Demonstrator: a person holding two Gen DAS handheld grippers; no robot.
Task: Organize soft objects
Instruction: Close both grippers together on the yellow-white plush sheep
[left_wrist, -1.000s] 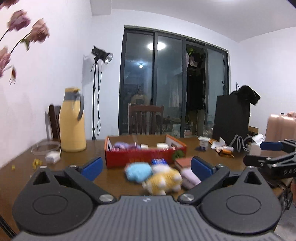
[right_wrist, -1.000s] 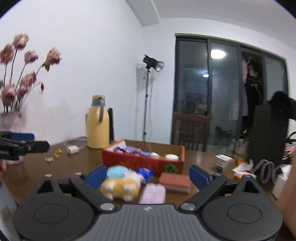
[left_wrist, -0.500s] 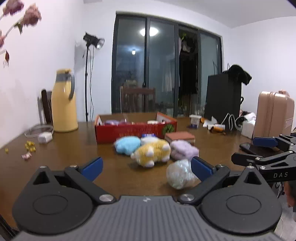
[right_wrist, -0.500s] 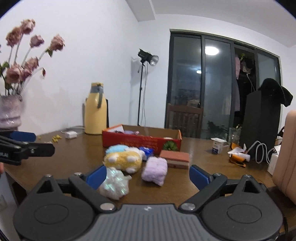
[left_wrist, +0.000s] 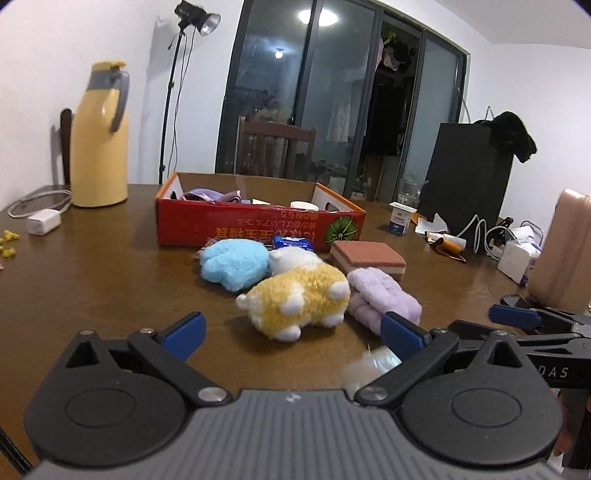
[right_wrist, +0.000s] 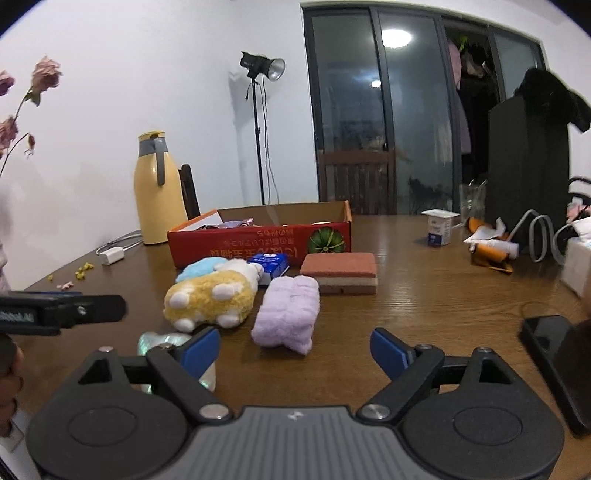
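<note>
A yellow plush (left_wrist: 297, 302) (right_wrist: 210, 297), a blue plush (left_wrist: 233, 263) (right_wrist: 197, 268), a lilac towel roll (left_wrist: 384, 300) (right_wrist: 288, 314) and a brick-red sponge (left_wrist: 367, 258) (right_wrist: 340, 271) lie before the red cardboard box (left_wrist: 255, 229) (right_wrist: 258, 242). A shiny crumpled wrapper (left_wrist: 373, 363) (right_wrist: 166, 341) lies nearest me. My left gripper (left_wrist: 293, 332) is open, nothing between its fingers, the yellow plush just ahead. My right gripper (right_wrist: 295, 347) has its jaws closing with nothing between them, behind the towel roll.
A yellow thermos (left_wrist: 99, 136) and a white charger (left_wrist: 43, 225) stand at the left. A yogurt cup (right_wrist: 439, 227), cables (right_wrist: 543, 236) and a dark phone (right_wrist: 554, 354) crowd the right. A wooden chair (left_wrist: 275, 147) stands behind the table.
Both grippers have moved forward and down toward the pile. The plush toys and towel look larger and the wrapper now sits at the fingertips. The right jaws have narrowed a little.
</note>
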